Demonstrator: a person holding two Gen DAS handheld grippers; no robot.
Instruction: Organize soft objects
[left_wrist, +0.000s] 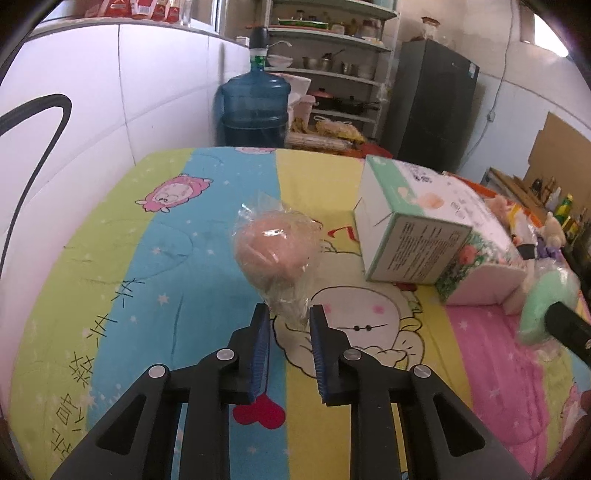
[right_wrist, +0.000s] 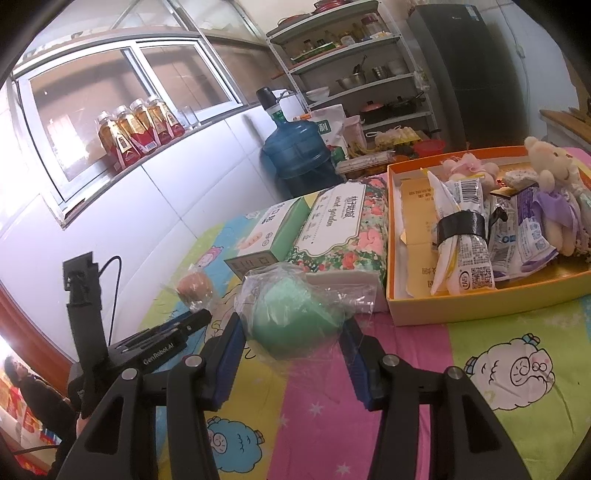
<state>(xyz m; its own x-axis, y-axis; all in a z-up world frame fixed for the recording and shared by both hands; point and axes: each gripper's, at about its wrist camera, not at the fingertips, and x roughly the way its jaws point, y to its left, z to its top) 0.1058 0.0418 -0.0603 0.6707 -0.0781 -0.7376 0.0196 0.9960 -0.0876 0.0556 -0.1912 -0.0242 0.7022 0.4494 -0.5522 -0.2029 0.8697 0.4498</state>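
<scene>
Left wrist view: my left claw (left_wrist: 288, 314) is pinched on the loose plastic tail of the bagged pink sponge (left_wrist: 275, 249). Pads are nearly together with only wrapper between them, not the sponge body. The sponge sits dead ahead, just past the tips, its long axis running away from me along the claw line, on the cartoon-print table cover (left_wrist: 147, 258). The tissue box (left_wrist: 410, 225) lies tilted to its right, near but apart. One pink sponge, one box here. The green one shows at the right edge.

Right wrist view: my right claw (right_wrist: 291, 328) is clamped on the bagged green sponge (right_wrist: 291, 314), pads pressing both its flanks through the wrapper, so it's mid-width, not shut. The orange tray (right_wrist: 480, 310) lies ahead-right, just beside the floral tissue pack (right_wrist: 347, 229); the right arm is clearly the nearer one to it. Count: two bagged sponges, two tissue packs, one tray. In the tray: two plush bears and several snack packets, I can't get an exact count.

My read: the tray is the drop, so the move goes right and forward.
</scene>
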